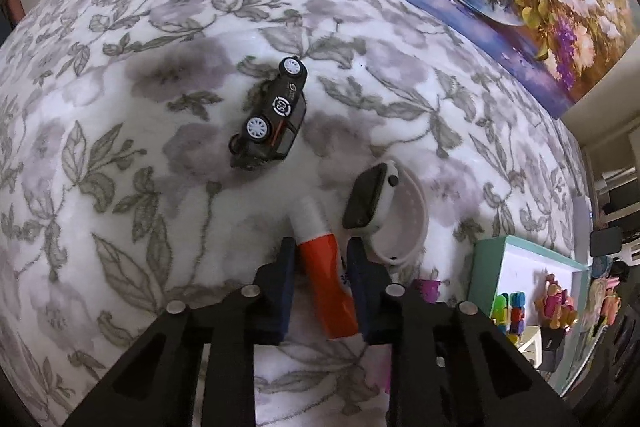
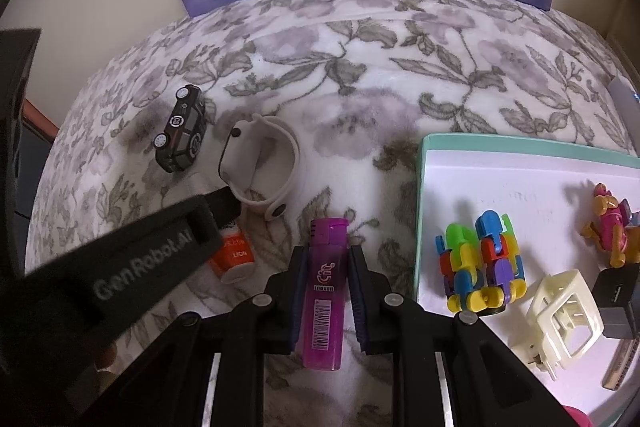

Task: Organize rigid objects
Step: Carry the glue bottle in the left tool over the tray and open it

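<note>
Grippers on flowered blanket (image 2: 360,99) | left gripper (image 1: 320,247) straddled orange tube (image 1: 326,287), jaws beside it, grip unclear | right gripper (image 2: 325,255) clamped purple lighter (image 2: 325,291) | toy car (image 1: 272,117), watch (image 1: 380,211) nearby | tray (image 2: 424,219) right, holding toys.

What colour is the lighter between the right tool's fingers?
The lighter is purple, with a white barcode label. The right wrist view shows it best.

Your orange-and-white tube (image 1: 323,269) and purple lighter (image 2: 325,291) lie flat on the blanket; the black toy car (image 1: 272,117) is tipped on its side.
</note>
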`<state>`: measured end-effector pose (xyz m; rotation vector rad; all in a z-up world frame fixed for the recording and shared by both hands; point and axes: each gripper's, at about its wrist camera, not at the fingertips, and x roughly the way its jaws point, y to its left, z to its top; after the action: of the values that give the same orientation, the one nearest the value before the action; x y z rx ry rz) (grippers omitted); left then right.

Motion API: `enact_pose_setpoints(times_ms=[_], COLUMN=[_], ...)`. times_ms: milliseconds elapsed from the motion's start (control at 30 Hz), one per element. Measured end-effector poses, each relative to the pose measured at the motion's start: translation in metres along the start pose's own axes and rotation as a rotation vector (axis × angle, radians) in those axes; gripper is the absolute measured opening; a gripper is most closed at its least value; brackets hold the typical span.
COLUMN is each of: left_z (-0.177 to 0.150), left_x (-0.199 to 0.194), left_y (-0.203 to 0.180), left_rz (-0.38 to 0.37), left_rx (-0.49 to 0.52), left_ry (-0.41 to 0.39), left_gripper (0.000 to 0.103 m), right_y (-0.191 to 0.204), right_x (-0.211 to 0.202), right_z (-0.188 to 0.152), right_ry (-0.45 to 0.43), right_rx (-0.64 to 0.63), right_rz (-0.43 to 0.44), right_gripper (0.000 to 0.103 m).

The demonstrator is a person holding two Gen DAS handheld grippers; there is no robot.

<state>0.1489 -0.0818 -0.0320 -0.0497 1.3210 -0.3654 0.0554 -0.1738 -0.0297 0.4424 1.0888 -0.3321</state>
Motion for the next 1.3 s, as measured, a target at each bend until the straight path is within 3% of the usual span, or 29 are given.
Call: enact_pose_setpoints(times_ms=[300,767,1033,1300], left_z=[-0.010,-0.011,-0.024,-0.049], left_x=[-0.019,-0.091,-0.121,-0.119], left_y=[0.014,0.000,-0.026,-0.060], left_rz=[0.017,-0.002,-0.023,-0.054], left_rx=[-0.028,-0.009,0.053,0.127], left_ry=[0.008,-0.137,-0.185,-0.138], left_gripper=[0.022,0.022,0.022,0.022], right_y=[-0.004,-0.020,-0.049,-0.099], right_x=[-0.006,-0.068,-0.097,-0.123], right_z=[-0.004,-0.005,-0.004,-0.012], right_ry=[0.020,-0.075,-0.112,-0.134], right_rx=[0.008,0.046,0.103,0.166], right_rz=[0.017,0.099,0.073,-0.001], right_gripper=[0.022,0.022,0.022,0.022])
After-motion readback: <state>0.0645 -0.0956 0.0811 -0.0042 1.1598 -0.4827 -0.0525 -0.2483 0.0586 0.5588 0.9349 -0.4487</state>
